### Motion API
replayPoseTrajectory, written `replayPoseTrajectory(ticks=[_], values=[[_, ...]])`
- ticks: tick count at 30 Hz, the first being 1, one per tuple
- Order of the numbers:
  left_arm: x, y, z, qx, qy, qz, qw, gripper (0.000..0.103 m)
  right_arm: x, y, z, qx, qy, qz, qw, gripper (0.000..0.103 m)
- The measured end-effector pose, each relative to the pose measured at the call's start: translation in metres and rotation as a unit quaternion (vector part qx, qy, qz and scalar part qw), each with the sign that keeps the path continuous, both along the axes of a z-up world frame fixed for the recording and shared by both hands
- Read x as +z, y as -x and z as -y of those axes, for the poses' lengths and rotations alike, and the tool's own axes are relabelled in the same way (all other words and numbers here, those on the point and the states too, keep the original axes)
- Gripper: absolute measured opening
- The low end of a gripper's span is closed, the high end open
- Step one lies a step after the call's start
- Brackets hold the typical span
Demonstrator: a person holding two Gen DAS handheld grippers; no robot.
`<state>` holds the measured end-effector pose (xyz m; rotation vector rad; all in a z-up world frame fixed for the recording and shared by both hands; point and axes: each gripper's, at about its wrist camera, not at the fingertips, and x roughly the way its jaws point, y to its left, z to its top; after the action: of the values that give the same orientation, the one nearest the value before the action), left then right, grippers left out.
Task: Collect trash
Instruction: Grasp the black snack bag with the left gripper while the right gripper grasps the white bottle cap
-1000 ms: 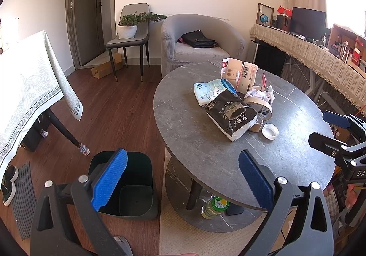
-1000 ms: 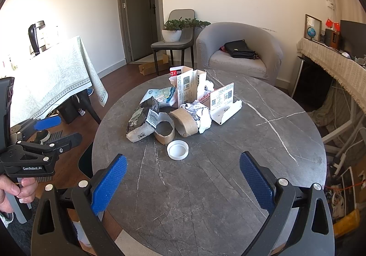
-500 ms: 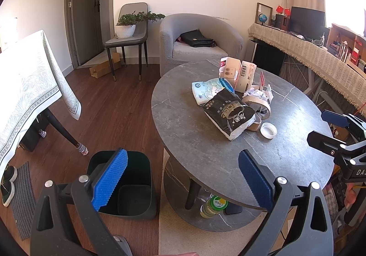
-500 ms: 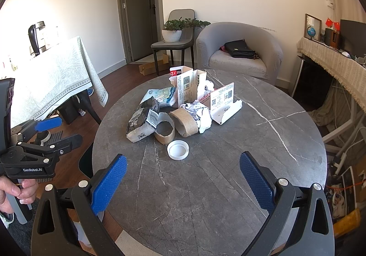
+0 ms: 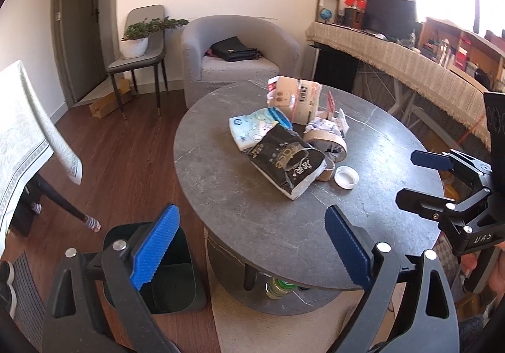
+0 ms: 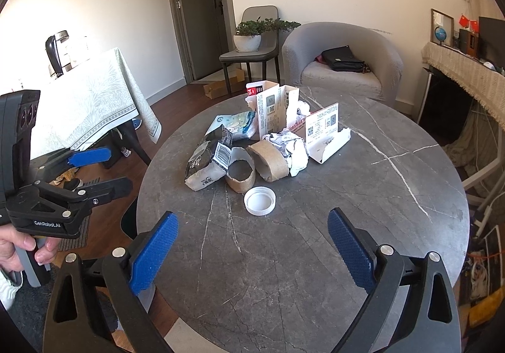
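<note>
Trash pile [image 6: 262,144] sits toward the far middle of the round grey table [image 6: 347,242], all pieces bunched and touching. Near edge of the pile: white plastic lid [image 6: 259,201], lying flat, open side up, just apart from the rest. Behind it two cardboard tape rolls [image 6: 254,167], side by side. Left of those a black-and-white crumpled bag [image 6: 206,163]; beyond it a pale blue tissue pack [image 6: 235,126]. Crumpled white paper [image 6: 292,148] lies right of the rolls, and torn printed cartons [image 6: 284,110] stand upright at the far side.

My left gripper [image 5: 252,245] hovers over the table's near-left edge, blue pads spread wide; its jaws have just been closing a little, with nothing between them. My right gripper [image 6: 252,245] hangs over the near part of the tabletop, pads likewise wide apart and holding nothing (the lid lies just beyond its tips).

Down on the wood floor, left of the table, a dark green bin [image 5: 164,271] stands open. Under the table, a green-capped bottle [image 5: 277,286]. Far back: grey armchair [image 6: 341,62] with a black bag [image 6: 342,58] on the seat, and a potted plant [image 6: 252,34] on a chair.
</note>
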<state>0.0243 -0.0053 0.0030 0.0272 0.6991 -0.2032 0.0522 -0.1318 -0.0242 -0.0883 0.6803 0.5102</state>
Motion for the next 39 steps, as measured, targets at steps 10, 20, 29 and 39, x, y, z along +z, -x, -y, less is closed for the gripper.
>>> replayPoseTrajectory(ticks=[10, 20, 29, 39], values=[[-0.007, -0.056, 0.020, -0.145, -0.029, 0.004, 0.9889, 0.088, -0.007, -0.008, 0.012, 0.023, -0.037, -0.034, 0.998, 0.095], [-0.023, -0.094, 0.018, -0.218, 0.001, -0.037, 0.9754, 0.094, -0.013, -0.030, 0.020, 0.038, -0.057, -0.061, 0.996, 0.095], [-0.042, -0.112, 0.023, -0.248, 0.006, -0.061, 0.9668, 0.085, -0.018, -0.045, 0.017, 0.049, -0.042, -0.075, 0.995, 0.095], [-0.029, -0.098, 0.008, -0.236, 0.043, -0.056, 0.9693, 0.076, -0.028, -0.047, -0.007, 0.051, 0.014, -0.076, 0.996, 0.068]])
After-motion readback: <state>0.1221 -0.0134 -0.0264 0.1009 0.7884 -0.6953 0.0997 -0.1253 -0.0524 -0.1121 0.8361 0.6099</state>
